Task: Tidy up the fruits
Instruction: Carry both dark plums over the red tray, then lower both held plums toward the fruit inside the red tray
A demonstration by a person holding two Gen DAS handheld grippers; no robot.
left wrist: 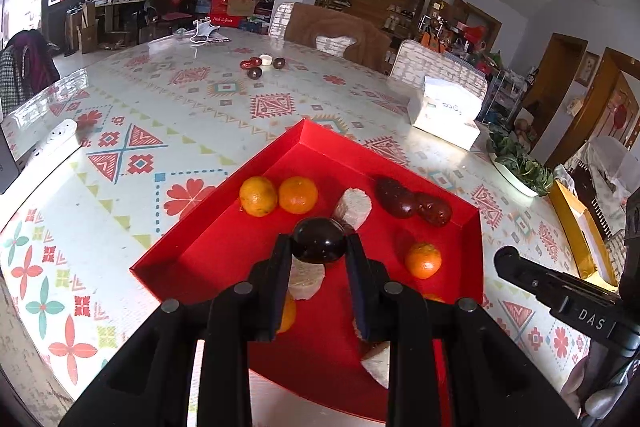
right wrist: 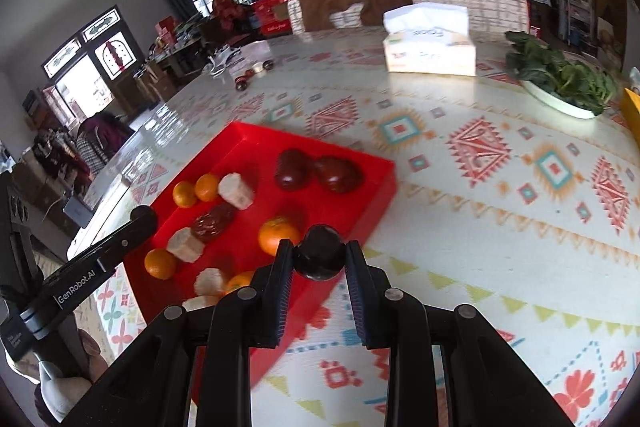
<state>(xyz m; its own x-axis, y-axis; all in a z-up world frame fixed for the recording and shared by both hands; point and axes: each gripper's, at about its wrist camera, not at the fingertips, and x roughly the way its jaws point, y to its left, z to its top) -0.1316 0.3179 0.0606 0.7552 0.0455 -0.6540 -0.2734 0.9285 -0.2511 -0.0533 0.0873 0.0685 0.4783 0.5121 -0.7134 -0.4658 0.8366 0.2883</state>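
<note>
My left gripper [left wrist: 319, 247] is shut on a dark, glossy round fruit [left wrist: 316, 233] and holds it above the middle of the red tray [left wrist: 380, 167]. Lying in the tray are three oranges [left wrist: 298, 195], white peeled chunks [left wrist: 354, 207] and two dark red fruits [left wrist: 396, 197]. My right gripper [right wrist: 319, 251] is shut on a second dark round fruit [right wrist: 320, 259], which hangs over the near right edge of the same tray [right wrist: 348, 211]. In the right wrist view a wrinkled brown fruit [right wrist: 212, 223] also lies among the oranges [right wrist: 276, 235].
A small group of dark and red fruits [left wrist: 260, 65] sits far across the patterned table. A tissue box [right wrist: 430, 45], a plate of greens [right wrist: 560, 79] and a yellow box [left wrist: 580, 239] stand to the right. A white power strip [left wrist: 52, 143] lies left. Chairs line the far edge.
</note>
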